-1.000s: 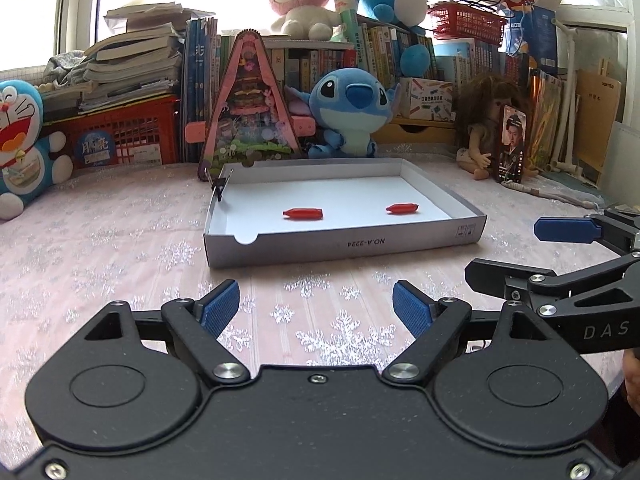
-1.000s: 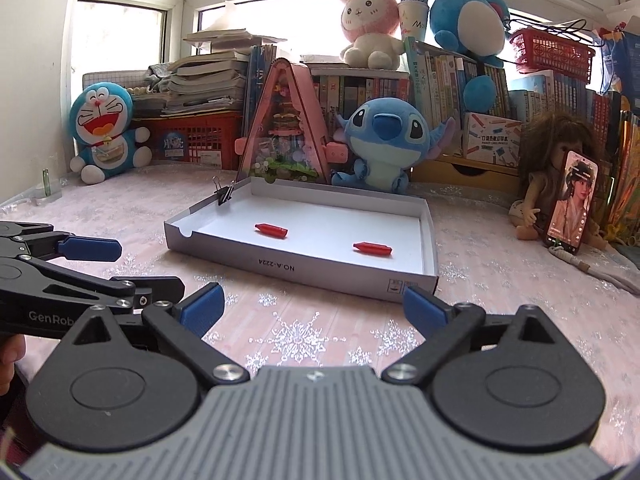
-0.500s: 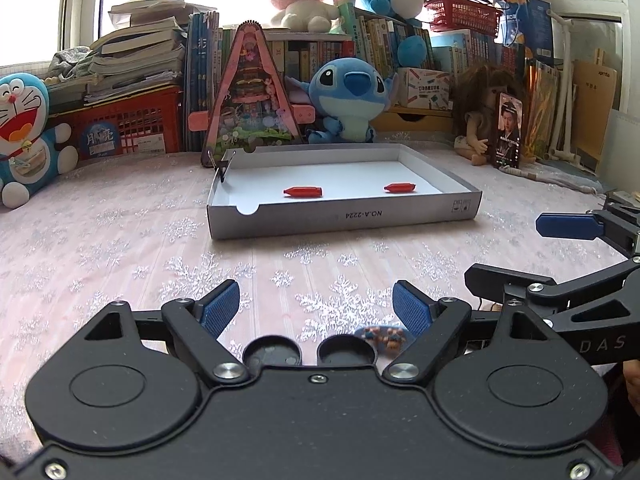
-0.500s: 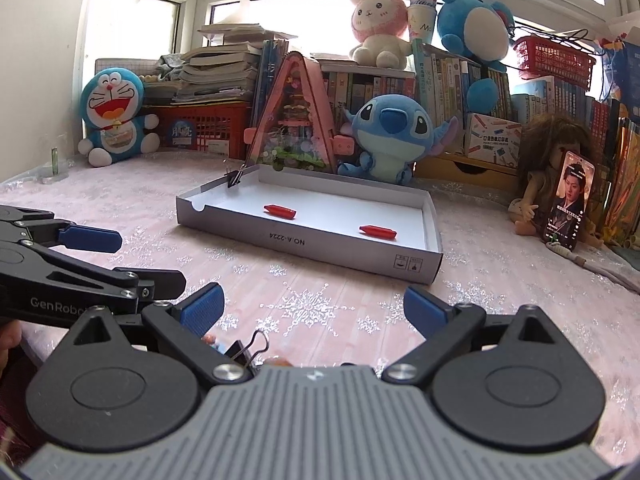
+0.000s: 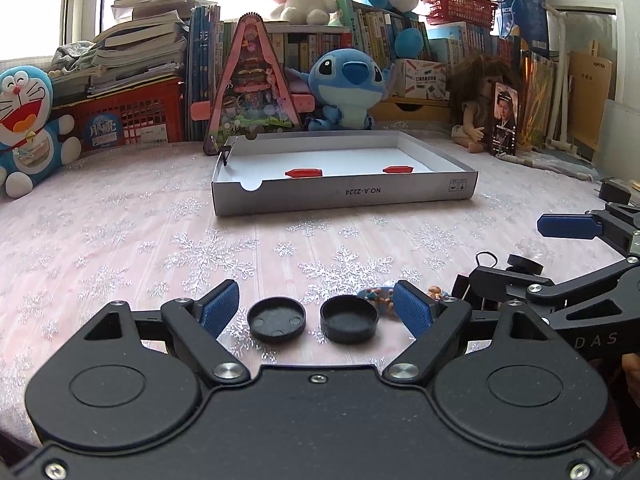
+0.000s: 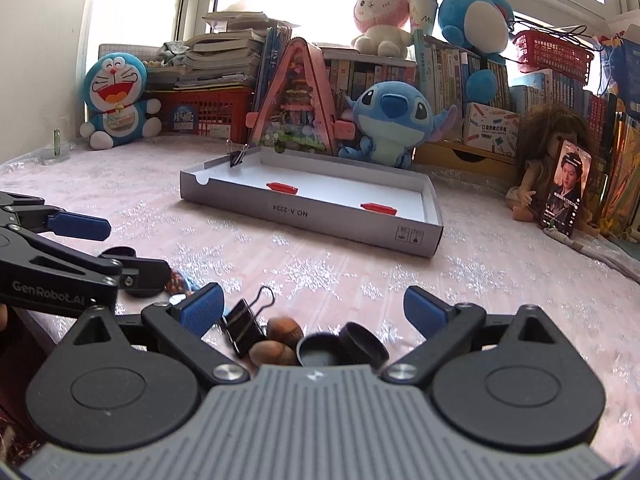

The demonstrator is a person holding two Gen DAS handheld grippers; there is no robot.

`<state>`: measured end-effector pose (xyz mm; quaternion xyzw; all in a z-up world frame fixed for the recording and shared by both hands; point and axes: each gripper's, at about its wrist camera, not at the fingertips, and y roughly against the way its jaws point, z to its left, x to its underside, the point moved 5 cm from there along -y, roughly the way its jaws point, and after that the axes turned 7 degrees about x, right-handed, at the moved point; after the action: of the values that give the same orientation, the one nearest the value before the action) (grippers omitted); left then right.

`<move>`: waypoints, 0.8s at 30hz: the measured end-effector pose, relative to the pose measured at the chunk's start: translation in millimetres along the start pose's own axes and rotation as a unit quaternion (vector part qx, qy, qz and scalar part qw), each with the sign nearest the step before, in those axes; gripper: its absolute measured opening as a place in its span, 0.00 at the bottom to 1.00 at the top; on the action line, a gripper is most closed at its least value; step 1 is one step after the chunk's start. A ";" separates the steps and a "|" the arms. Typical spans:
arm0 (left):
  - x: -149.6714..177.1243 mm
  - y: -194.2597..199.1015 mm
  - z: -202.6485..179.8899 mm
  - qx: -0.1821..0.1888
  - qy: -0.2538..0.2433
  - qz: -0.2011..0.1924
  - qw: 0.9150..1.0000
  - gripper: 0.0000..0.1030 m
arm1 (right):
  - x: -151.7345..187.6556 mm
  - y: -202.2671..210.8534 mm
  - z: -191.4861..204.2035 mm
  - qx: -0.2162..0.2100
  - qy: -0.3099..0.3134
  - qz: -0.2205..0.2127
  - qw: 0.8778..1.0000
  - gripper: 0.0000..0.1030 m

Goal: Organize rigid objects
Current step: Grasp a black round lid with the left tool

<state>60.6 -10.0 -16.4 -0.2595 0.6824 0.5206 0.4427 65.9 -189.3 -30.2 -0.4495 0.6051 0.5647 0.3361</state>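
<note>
Two black caps between spread left gripper fingers, untouched

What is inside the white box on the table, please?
Inside the white box lie two small red pieces, apart, and a black clip grips its far corner. The near wall hides some floor.

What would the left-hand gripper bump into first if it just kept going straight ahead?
Probably the two black round caps lying on the tablecloth between its open fingers. Since it points slightly downward, it would likely meet them or the cloth well before the white box, though depth is hard to judge.
</note>
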 end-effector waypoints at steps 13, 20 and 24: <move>7.1 9.0 18.6 -0.010 0.026 0.001 1.000 0.80 | 8.3 0.3 -25.6 0.030 -0.030 0.014 0.999 0.97; 7.5 14.9 30.3 -0.007 0.046 0.000 0.999 0.74 | 11.8 -2.3 -37.2 0.043 -0.056 0.022 0.997 0.97; 7.2 20.8 34.3 -0.001 0.054 -0.003 0.999 0.58 | 9.5 1.9 -45.5 0.070 -0.066 0.003 0.995 0.97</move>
<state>51.7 29.7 -15.0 -0.2900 0.7040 0.5051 0.4064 65.2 -235.8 -32.0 -0.3851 0.6209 0.5504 0.4040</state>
